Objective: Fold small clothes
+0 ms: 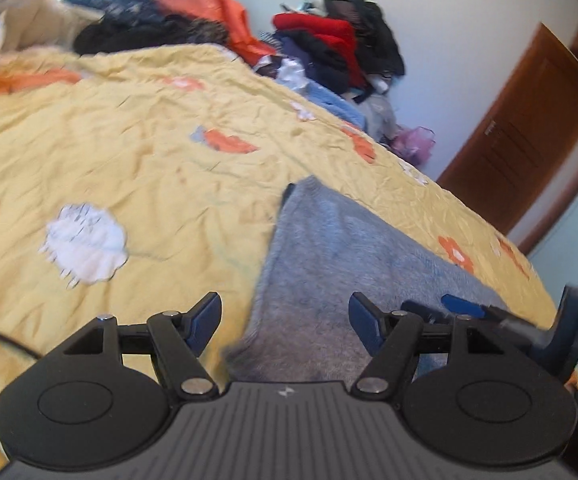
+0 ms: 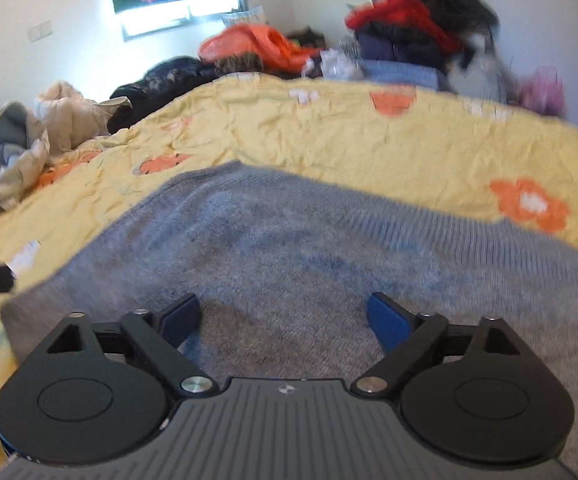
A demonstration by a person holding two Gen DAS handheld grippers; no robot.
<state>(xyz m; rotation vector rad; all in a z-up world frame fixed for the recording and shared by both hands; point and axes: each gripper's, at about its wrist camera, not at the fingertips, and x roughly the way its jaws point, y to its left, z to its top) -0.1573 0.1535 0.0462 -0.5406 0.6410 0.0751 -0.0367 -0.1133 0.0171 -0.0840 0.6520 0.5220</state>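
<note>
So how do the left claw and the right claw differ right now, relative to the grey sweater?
The left claw sits at the grey sweater's left edge, half over the yellow bedsheet; the right claw is fully over the knit. The left view shows the sweater as a narrow strip; the right view shows it spread wide. Both claws are open and hold nothing.

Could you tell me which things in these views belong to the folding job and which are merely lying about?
Belongs to the job:
- grey knitted sweater, spread flat on the yellow bedspread
- left claw, open
- right claw, open

Lying about:
- clothes pile with red garment
- orange jacket
- black jacket
- beige coat
</note>
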